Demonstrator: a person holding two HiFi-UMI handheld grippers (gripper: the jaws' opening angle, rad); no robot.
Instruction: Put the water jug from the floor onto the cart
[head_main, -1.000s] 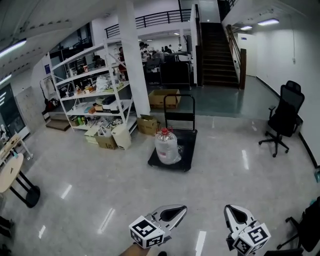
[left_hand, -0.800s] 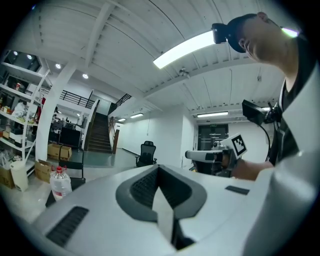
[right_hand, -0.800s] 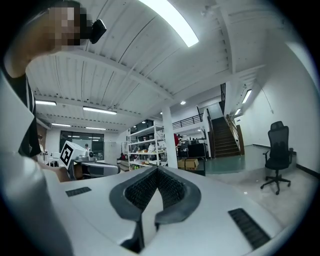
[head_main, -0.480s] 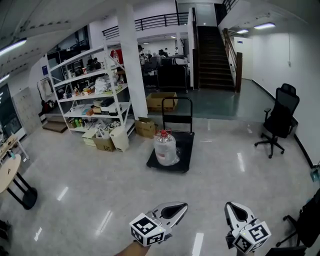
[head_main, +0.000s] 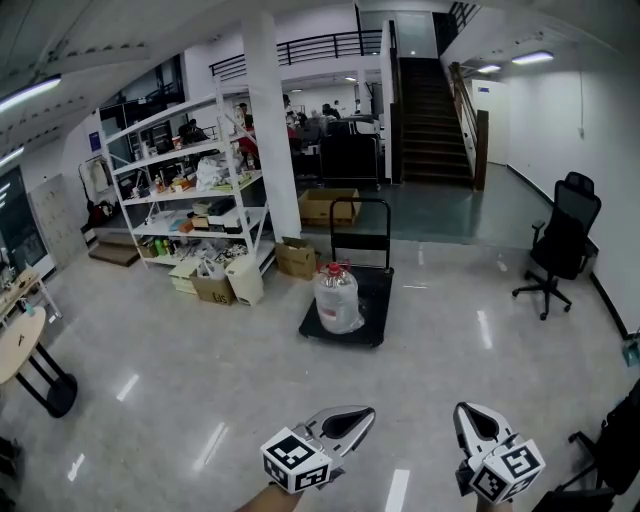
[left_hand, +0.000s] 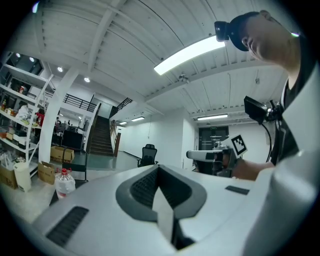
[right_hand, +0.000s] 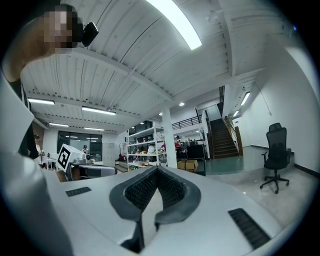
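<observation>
The clear water jug (head_main: 337, 297) with a red cap stands upright on the black platform cart (head_main: 372, 318), far out on the floor ahead of me. In the left gripper view, the jug (left_hand: 63, 183) shows small at the lower left. Both grippers sit at the bottom of the head view, well short of the cart. My left gripper (head_main: 366, 413) points toward the cart with its jaws together and nothing between them. My right gripper (head_main: 463, 411) is beside it, also shut and empty. In their own views, the left gripper (left_hand: 159, 168) and the right gripper (right_hand: 157, 170) show closed tips.
A white pillar (head_main: 272, 130) and white shelving (head_main: 185, 200) stand left of the cart, with cardboard boxes (head_main: 296, 256) on the floor. A black office chair (head_main: 562, 245) stands at the right. A staircase (head_main: 435, 120) rises at the back, and a round table (head_main: 20, 350) sits at the far left.
The head view has shifted slightly. Both grippers hold the same pose at the bottom of the picture, still shut and empty. The jug has stayed on the cart.
</observation>
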